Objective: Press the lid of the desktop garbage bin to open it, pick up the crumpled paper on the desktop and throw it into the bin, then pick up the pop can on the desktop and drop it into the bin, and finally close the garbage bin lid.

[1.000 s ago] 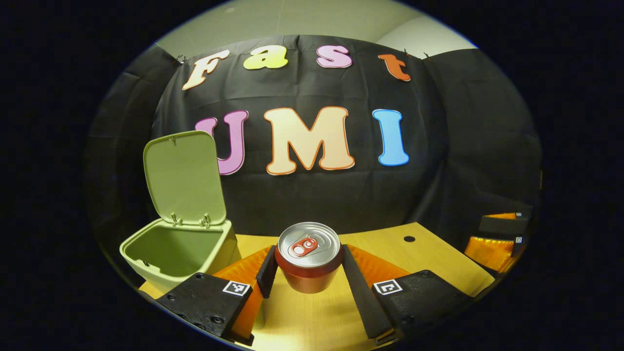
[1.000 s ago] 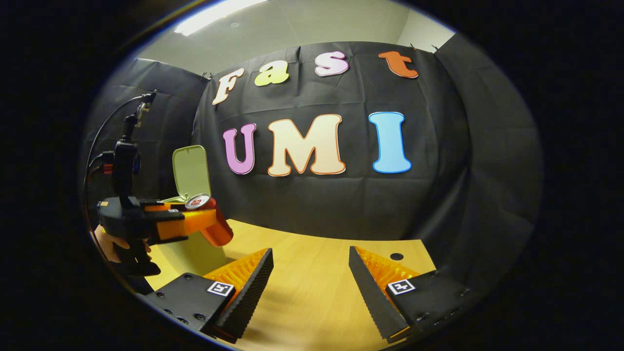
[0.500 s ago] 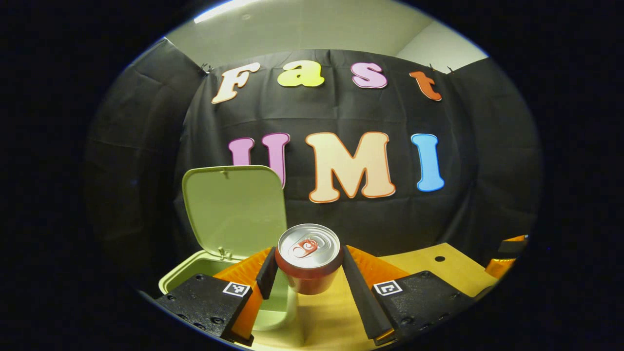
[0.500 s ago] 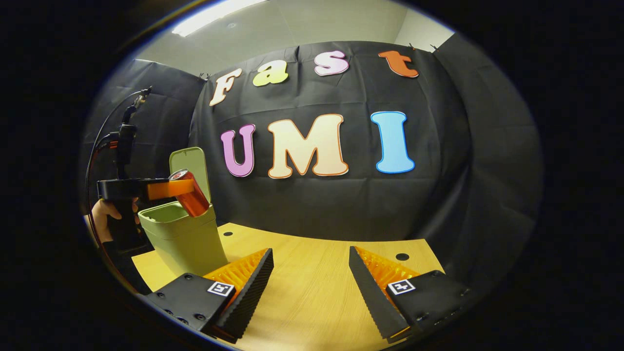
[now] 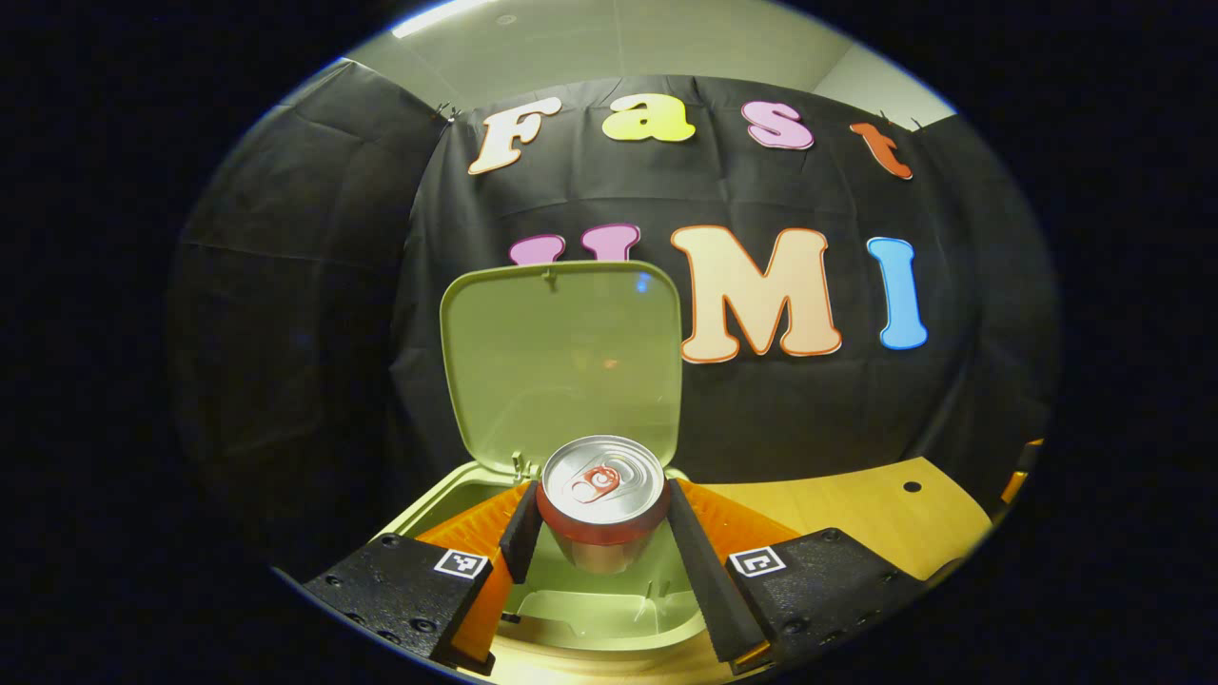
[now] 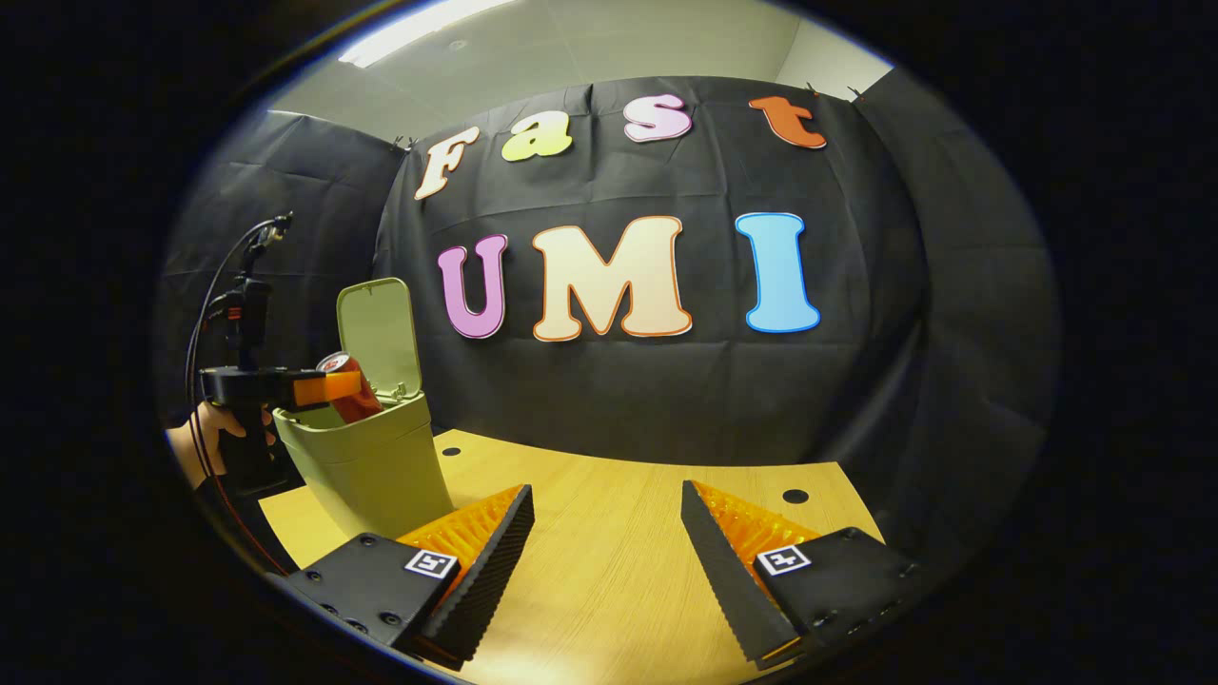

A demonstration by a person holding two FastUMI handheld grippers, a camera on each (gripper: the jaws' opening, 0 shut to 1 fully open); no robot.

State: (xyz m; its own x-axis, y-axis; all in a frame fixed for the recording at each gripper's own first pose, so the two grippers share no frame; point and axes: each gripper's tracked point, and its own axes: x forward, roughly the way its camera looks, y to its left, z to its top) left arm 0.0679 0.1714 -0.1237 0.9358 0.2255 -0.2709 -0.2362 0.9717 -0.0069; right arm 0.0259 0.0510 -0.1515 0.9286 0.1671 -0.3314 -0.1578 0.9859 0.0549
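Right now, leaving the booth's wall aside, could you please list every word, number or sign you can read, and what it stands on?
No text is readable.
Pop can, held in the left tongs: no wording can be made out on it.
Square markers on the left tongs and right tongs: coded patterns, no words.
Garbage bin: no marks seen.

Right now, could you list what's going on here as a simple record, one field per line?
Bin: green garbage bin on the wooden desk
Lid: lid open, standing upright
Can: pop can held over the bin's opening, top facing the camera
Left gripper: left gripper shut on the can
Right gripper: right gripper open, nothing between its fingers, above the desk
Person: a hand holding the left gripper
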